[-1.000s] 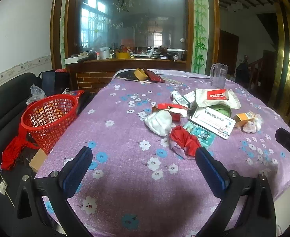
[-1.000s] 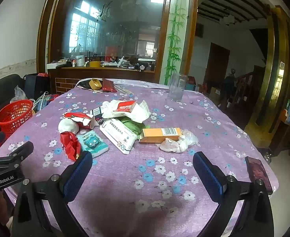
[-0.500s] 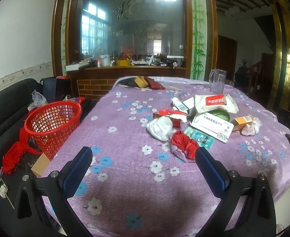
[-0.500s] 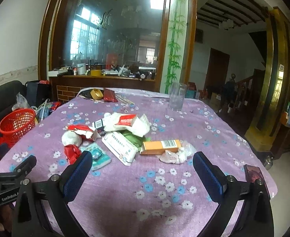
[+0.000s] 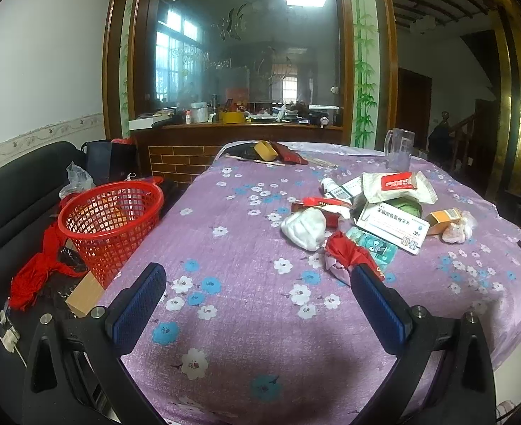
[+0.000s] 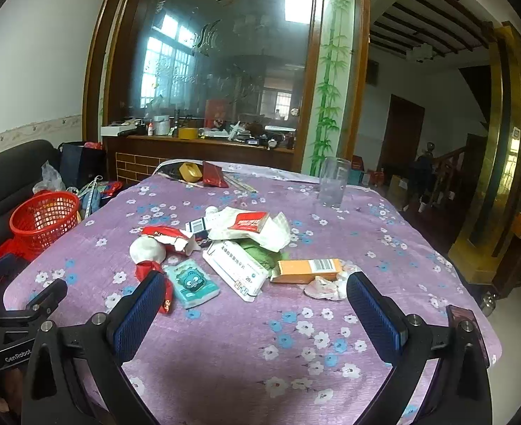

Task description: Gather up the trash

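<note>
A heap of trash lies mid-table on the purple flowered cloth (image 5: 239, 318): a white crumpled wad (image 5: 304, 226), a red wrapper (image 5: 345, 253), a teal tissue pack (image 6: 191, 285), a white medicine box (image 6: 234, 269), an orange box (image 6: 308, 270) and a white pouch with a red label (image 5: 397, 186). The red mesh basket (image 5: 110, 221) stands left of the table on a black sofa. My left gripper (image 5: 258, 306) is open over the near cloth, empty. My right gripper (image 6: 257, 306) is open too, short of the heap, holding nothing.
A clear plastic jug (image 6: 333, 186) stands at the table's far right. A tape roll (image 5: 265, 150) and a dark red packet (image 5: 290, 156) lie at the far edge. A dark phone (image 6: 468, 333) rests on the near right corner. Red cloth (image 5: 33, 276) and a cardboard box (image 5: 85, 294) lie below the basket.
Both grippers have pulled back and risen a little, so the table looks farther. The right gripper no longer shows in the left wrist view. Nothing was picked up.
</note>
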The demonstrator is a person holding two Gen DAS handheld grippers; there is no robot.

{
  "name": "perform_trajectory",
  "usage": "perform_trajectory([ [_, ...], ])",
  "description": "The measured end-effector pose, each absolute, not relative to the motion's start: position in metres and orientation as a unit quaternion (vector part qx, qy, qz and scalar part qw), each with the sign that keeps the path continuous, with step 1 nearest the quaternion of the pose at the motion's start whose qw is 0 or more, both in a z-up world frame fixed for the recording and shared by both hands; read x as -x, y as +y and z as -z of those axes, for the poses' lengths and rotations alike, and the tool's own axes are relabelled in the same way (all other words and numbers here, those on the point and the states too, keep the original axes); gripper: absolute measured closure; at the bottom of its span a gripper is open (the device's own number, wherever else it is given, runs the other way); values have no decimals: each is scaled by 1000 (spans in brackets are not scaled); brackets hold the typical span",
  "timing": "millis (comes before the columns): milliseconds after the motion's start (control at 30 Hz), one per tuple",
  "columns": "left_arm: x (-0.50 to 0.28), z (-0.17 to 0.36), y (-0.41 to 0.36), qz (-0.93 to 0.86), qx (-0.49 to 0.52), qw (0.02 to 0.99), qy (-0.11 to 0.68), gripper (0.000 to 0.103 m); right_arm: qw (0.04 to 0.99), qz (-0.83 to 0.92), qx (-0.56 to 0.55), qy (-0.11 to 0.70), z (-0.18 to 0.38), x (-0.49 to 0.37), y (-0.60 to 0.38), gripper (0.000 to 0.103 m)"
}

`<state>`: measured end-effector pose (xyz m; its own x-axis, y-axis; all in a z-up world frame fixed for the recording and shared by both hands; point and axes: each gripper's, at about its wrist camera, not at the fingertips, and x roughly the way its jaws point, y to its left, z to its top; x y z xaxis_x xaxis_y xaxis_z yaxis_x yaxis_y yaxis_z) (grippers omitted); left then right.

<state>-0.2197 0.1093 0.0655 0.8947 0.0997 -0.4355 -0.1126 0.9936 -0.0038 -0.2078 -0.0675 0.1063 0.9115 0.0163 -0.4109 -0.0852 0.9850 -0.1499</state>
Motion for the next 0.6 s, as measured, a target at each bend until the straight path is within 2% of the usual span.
perform_trajectory([
  [600, 220, -61, 103, -47, 3, 972, 230, 0, 971, -30, 76, 225, -98, 203, -68, 0],
])
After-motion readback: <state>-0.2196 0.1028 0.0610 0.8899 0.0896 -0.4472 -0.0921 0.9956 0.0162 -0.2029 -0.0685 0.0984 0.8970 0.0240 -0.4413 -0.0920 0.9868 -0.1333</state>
